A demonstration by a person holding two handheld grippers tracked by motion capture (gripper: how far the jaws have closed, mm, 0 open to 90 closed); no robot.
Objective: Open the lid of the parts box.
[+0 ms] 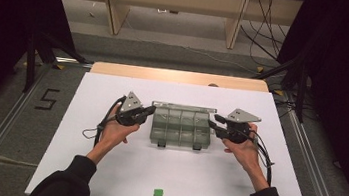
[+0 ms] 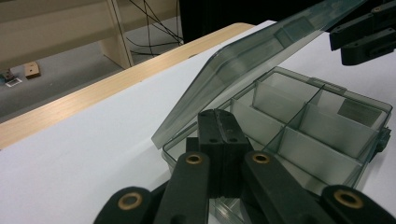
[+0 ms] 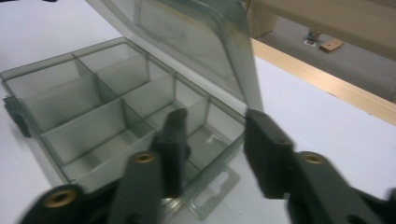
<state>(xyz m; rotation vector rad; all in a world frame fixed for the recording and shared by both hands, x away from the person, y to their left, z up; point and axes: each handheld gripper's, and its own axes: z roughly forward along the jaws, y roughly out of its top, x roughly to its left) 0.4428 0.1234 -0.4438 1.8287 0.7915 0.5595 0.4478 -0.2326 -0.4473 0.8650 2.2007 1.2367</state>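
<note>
A smoky clear compartment box point(image 1: 180, 127) lies in the middle of the white table, its lid point(image 1: 184, 107) raised at the back. My left gripper point(image 1: 152, 110) is at the box's left end. In the left gripper view its jaws point(image 2: 218, 122) are pressed together, tips over the rim of the box point(image 2: 317, 135) under the tilted lid point(image 2: 252, 65). My right gripper point(image 1: 215, 121) is at the right end. It stands open point(image 3: 215, 116), one jaw over an end compartment of the box point(image 3: 84, 107), the other outside the wall, below the lid point(image 3: 196, 42). The compartments look empty.
A small green square point(image 1: 158, 193) is stuck near the front edge of the white table top point(image 1: 103, 170). A wooden strip point(image 1: 180, 76) borders the far edge. A hang tab point(image 3: 217, 186) sticks out from the box's right end. Cables trail from both grippers.
</note>
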